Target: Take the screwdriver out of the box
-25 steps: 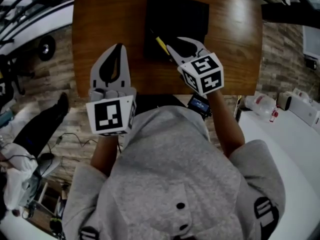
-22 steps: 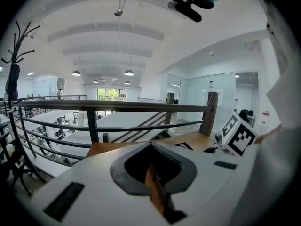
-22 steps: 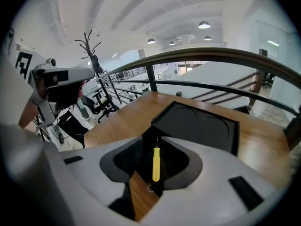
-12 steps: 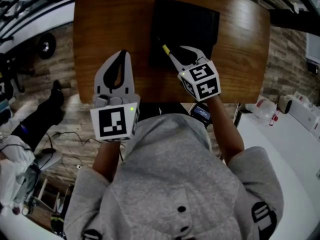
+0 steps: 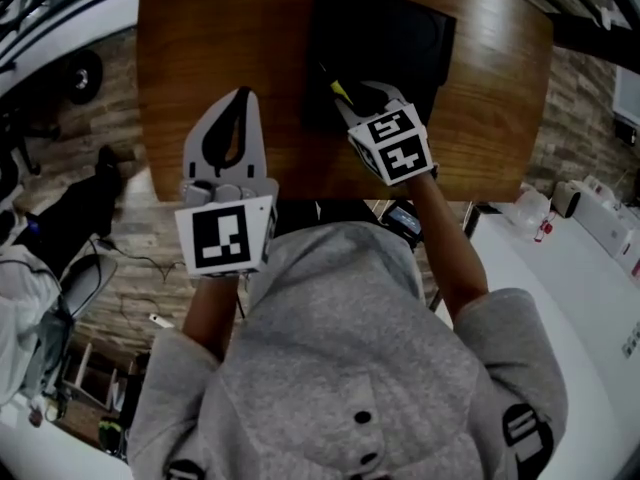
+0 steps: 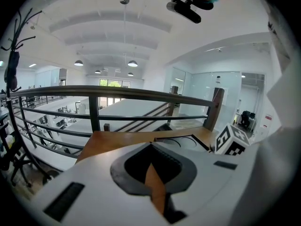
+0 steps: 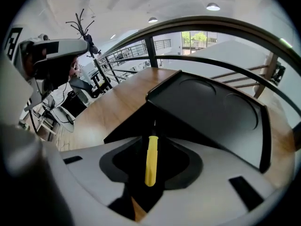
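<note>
The left gripper (image 5: 239, 98) hangs over the bare tabletop (image 5: 200, 38), in the left middle of the head view. Its fingers are pressed together and hold nothing. It is well apart from the box, so it cannot help if something slips.

To its right, the right gripper (image 7: 152, 133) has its fingers narrow, one on each side of the yellow handle of the screwdriver (image 7: 149, 164). They seem to pinch it near the thin metal end. The screwdriver is at the lower left edge of the black box (image 5: 385, 38), at the top middle of the head view. Its point aims into the box. I think it is not out yet.

What could go wrong? The handle looks round and smooth, and it is held at one end only. It could turn or slide out of the fingers and drop back in. The metal point could catch on the box if it is pulled too flat. Nothing holds the box down, so it might get dragged along.
</note>
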